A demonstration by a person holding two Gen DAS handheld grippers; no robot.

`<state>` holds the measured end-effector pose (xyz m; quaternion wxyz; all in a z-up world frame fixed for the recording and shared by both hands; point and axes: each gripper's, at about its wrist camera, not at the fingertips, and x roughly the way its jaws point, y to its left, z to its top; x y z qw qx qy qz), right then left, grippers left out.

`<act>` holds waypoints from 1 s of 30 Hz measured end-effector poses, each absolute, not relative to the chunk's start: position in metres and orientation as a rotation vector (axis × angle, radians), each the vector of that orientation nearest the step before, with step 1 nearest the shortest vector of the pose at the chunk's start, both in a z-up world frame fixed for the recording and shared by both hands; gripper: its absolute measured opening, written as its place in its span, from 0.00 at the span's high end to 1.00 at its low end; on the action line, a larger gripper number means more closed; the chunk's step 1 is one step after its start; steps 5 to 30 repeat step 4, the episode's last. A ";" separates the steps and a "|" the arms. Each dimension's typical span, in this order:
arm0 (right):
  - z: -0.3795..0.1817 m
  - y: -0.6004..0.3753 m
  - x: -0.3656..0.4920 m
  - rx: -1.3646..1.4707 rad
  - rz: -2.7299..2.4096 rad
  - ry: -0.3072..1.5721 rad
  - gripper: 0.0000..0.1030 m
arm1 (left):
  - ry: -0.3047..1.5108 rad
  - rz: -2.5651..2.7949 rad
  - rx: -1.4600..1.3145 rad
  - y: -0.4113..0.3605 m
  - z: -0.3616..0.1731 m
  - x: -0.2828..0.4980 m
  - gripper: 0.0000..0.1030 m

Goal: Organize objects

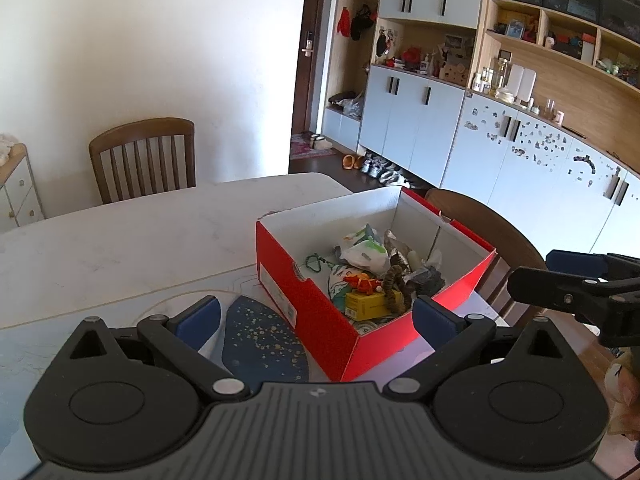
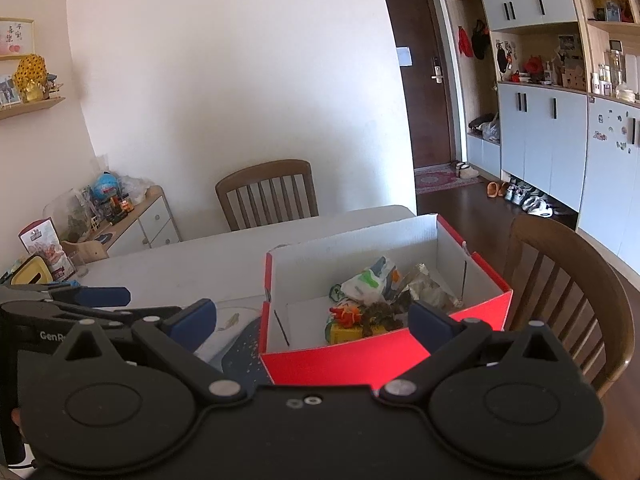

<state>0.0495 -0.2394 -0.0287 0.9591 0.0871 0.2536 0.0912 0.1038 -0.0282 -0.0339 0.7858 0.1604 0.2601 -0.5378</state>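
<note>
Both hand-held grippers, the left hand-held gripper (image 1: 316, 316) and the right hand-held gripper (image 2: 312, 320), hung with fingers apart and empty, just near of one red box (image 1: 304, 304) on the tabletop (image 1: 120, 236). Inside lay a jumble: one yellow carton (image 1: 366, 305), one orange toy (image 1: 360, 282), several wrappers. Sorting seemed about finished; one dark speckled mat (image 1: 260, 344) remained left of the box, probably next to be picked up.
</note>
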 end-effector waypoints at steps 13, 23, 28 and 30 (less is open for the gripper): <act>-0.030 -0.237 0.051 0.175 0.184 0.524 0.01 | 0.567 -1.161 0.344 -0.028 -0.034 0.106 0.00; -0.030 -0.237 0.051 0.175 0.184 0.524 0.01 | 0.567 -1.161 0.344 -0.028 -0.034 0.106 0.00; -0.030 -0.237 0.051 0.175 0.184 0.524 0.01 | 0.567 -1.161 0.344 -0.028 -0.034 0.106 0.00; -0.030 -0.237 0.051 0.175 0.184 0.524 0.01 | 0.567 -1.161 0.344 -0.028 -0.034 0.106 0.00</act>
